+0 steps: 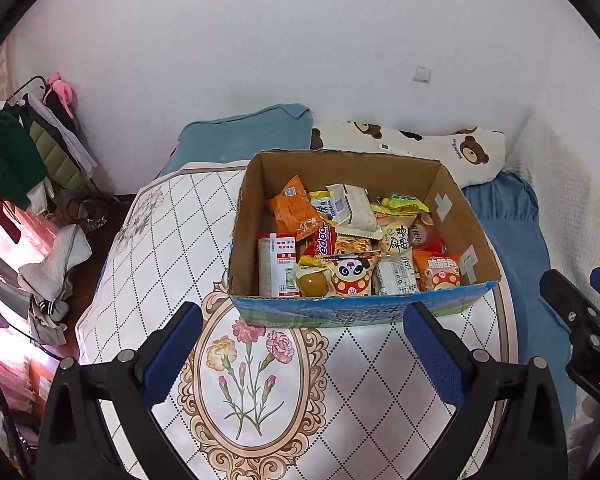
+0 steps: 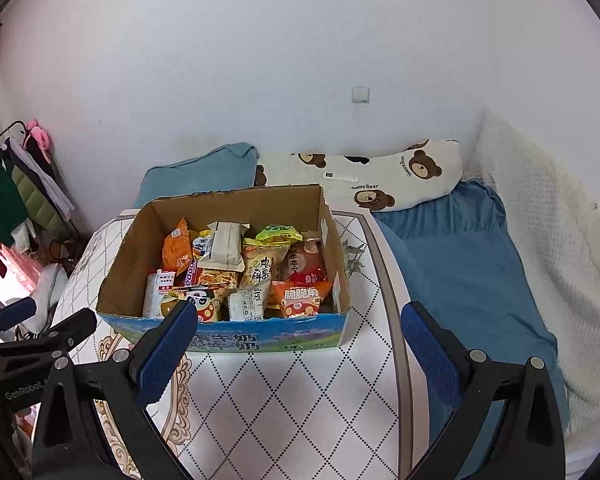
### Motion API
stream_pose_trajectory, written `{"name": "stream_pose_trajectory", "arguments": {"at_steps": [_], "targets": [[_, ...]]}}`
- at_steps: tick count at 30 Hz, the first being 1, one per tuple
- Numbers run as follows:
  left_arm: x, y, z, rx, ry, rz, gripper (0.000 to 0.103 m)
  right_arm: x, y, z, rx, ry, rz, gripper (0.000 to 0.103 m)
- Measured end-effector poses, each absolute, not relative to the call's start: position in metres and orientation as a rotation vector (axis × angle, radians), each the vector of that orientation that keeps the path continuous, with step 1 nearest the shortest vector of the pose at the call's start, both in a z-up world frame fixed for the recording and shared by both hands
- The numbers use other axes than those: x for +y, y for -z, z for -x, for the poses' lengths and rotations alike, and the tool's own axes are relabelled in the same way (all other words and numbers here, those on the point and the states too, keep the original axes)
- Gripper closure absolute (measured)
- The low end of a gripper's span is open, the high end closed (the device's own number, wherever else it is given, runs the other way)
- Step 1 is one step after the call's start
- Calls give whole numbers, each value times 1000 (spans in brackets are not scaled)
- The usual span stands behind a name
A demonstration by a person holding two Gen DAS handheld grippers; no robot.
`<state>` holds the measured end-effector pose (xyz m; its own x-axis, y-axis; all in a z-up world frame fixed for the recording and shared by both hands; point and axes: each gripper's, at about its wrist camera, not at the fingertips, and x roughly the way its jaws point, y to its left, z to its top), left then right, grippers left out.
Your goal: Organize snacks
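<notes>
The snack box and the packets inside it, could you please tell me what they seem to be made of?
The snack box looks like corrugated cardboard: matte brown inner walls, ragged torn rim, glossy blue printed outside. The snack packets appear to be thin plastic film, judging by their shine, crinkles and crimped ends.

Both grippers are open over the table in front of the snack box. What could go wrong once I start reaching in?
1. The snacks are packed tightly and overlap in the cardboard box; closing on the panda packet may also pinch the yellow jelly cup beside it.
2. The near box wall is low and light, so an entering left gripper or right gripper could catch it and drag the box across the tabletop.
</notes>
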<state>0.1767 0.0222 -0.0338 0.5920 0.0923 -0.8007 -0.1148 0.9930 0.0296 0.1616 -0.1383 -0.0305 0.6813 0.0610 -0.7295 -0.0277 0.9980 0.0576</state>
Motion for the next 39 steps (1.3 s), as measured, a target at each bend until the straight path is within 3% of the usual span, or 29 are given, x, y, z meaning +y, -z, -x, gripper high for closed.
{"name": "stream_pose_trajectory", "arguments": {"at_steps": [39], "targets": [[24,29,-175,921,-108,32,0,-134,34,-161,828,-72,-41,0]]}}
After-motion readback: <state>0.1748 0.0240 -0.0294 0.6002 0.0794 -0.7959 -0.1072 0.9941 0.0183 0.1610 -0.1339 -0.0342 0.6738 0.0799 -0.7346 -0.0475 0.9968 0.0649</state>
